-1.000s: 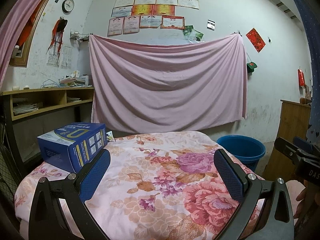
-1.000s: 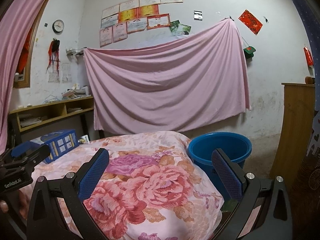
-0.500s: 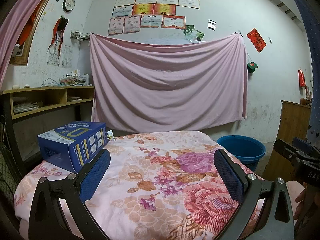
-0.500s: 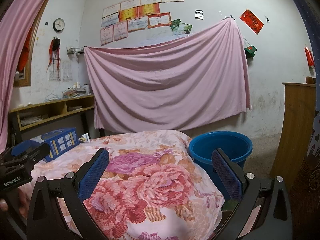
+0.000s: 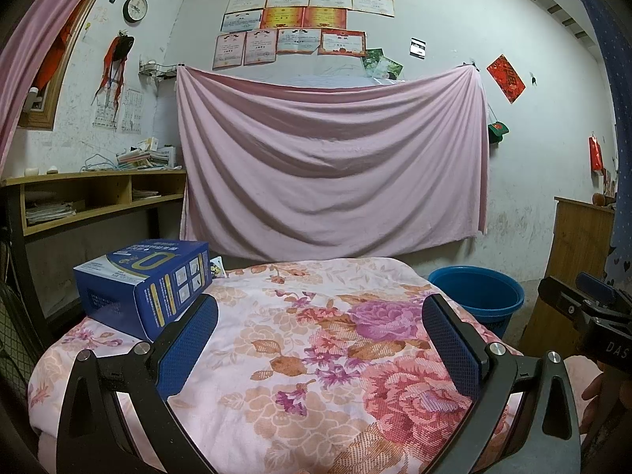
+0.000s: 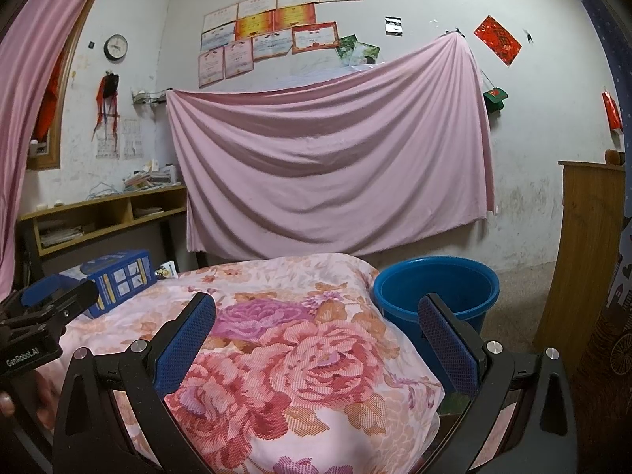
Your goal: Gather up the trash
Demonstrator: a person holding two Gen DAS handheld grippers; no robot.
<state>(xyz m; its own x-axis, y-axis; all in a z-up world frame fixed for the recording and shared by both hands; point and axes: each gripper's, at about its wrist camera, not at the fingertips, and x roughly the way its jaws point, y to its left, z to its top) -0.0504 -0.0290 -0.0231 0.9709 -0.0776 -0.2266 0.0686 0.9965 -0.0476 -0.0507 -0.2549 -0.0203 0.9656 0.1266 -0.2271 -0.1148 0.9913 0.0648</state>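
Note:
A blue cardboard box (image 5: 146, 280) lies on the far left of a table covered with a flowered cloth (image 5: 308, 339); the right wrist view shows the blue box (image 6: 118, 276) too. A small card (image 5: 217, 268) stands just behind it. My left gripper (image 5: 320, 316) hovers open over the cloth, its left finger close to the box. My right gripper (image 6: 316, 320) is open above the table's right edge, with nothing between its fingers. A blue plastic bucket (image 6: 434, 292) stands on the floor to the right of the table, also seen as the bucket (image 5: 476, 296) in the left wrist view.
A pink sheet (image 5: 331, 158) hangs on the back wall. A wooden shelf unit (image 5: 98, 197) with papers stands at the left. A wooden cabinet (image 6: 588, 252) stands at the right. The other gripper (image 5: 588, 320) shows at each view's edge.
Almost nothing has moved. Both grippers stay open and drift only slightly over the table.

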